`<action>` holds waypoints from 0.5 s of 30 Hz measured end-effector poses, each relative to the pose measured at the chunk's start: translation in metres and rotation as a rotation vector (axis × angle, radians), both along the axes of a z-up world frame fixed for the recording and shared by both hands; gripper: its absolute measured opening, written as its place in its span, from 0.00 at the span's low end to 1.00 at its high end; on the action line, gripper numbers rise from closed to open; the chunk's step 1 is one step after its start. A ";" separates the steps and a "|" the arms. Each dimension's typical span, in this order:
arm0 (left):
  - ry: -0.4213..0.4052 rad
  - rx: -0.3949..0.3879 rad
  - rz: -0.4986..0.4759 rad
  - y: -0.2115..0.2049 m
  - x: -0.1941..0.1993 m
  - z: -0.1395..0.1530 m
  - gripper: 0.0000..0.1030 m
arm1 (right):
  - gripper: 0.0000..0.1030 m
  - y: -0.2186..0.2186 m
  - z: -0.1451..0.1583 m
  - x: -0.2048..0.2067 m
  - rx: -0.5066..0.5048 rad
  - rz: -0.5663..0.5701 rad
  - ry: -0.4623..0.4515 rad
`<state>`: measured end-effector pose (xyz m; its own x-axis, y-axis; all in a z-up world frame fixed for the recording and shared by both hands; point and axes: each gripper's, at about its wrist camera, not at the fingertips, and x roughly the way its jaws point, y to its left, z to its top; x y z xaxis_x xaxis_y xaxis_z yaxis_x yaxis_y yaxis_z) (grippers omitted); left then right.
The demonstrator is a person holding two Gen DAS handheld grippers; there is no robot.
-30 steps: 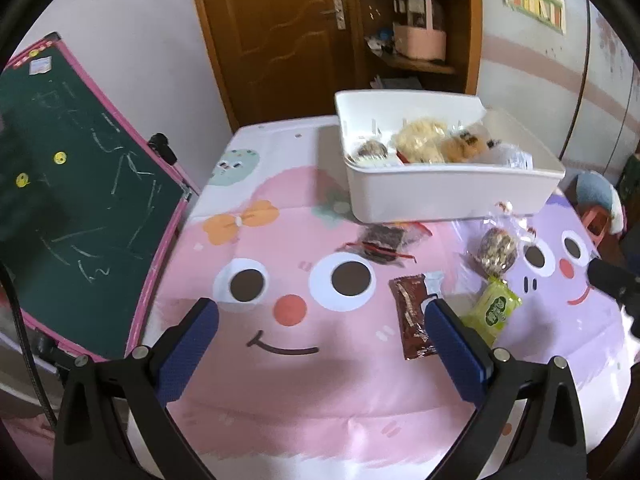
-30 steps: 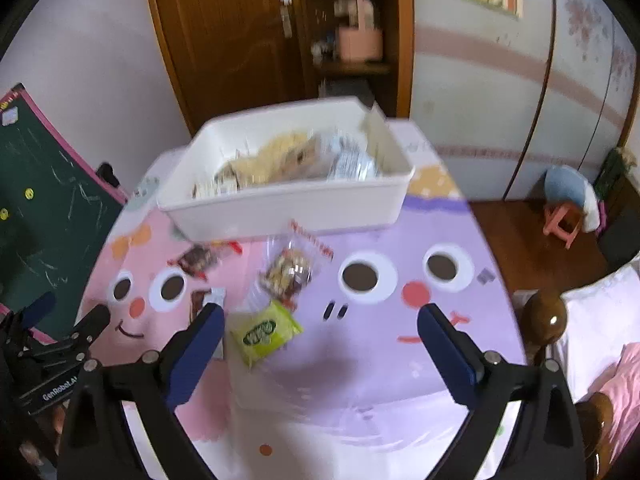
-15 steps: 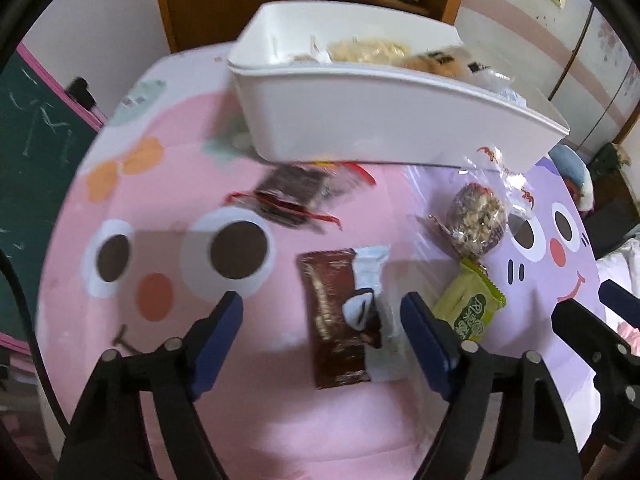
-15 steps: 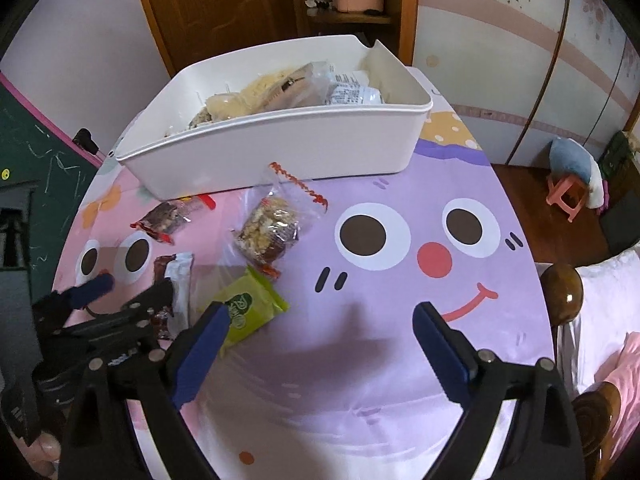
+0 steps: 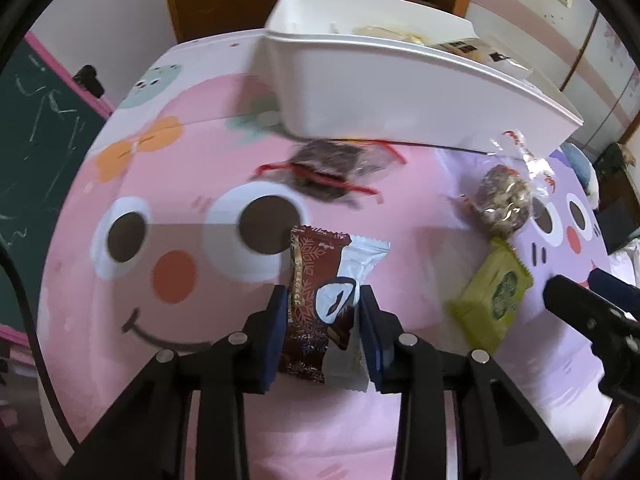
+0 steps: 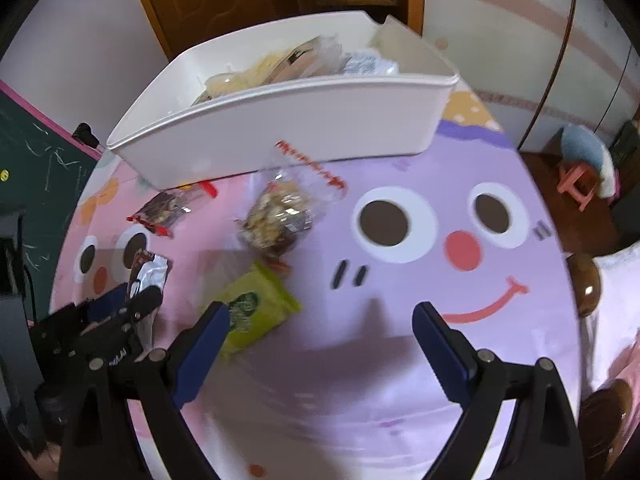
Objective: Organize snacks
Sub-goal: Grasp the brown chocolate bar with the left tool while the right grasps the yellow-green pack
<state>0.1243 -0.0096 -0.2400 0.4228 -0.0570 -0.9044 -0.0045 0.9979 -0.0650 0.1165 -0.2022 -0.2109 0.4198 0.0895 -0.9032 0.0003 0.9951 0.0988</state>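
left gripper (image 5: pixel 320 316) pinching the brown-and-white snack packet (image 5: pixel 320 300) across its width, blue pads pressed on both long edges. jaws have just been closing, packet between them. the packet lies flat on the cartoon-face tablecloth (image 5: pixel 168 240); squeezing the edges looks like the only way to get hold of something that thin.

white bin (image 5: pixel 380 92) at the far side already holds several snacks, so it reads as the destination. loose ones wait in front of it: dark red-edged packet (image 5: pixel 328 168) just by the bin wall, clear bag of mixed nuts (image 5: pixel 504 200), green packet (image 5: pixel 496 292).

right gripper (image 6: pixel 320 320) spread wide, nothing between its jaws; its left pad sits over the green packet's corner, touching or not i can't tell. probably lining up on that one.

both grippers tilted steeply down at the table, side by side, left one low at the cloth.
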 end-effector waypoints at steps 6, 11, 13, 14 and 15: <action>0.001 -0.018 0.037 0.020 -0.010 0.001 0.31 | 0.87 0.024 -0.020 0.009 0.031 0.000 0.064; 0.001 -0.036 0.040 0.028 -0.012 0.000 0.31 | 0.78 0.045 -0.029 0.016 -0.010 -0.005 0.083; 0.002 -0.043 0.040 0.029 -0.012 -0.001 0.31 | 0.77 0.053 -0.030 0.017 -0.041 -0.001 0.078; 0.004 -0.046 0.041 0.033 -0.009 -0.003 0.31 | 0.76 0.055 -0.031 0.018 -0.053 0.000 0.074; 0.004 -0.050 0.043 0.037 -0.006 -0.006 0.31 | 0.76 0.059 -0.032 0.019 -0.065 0.002 0.069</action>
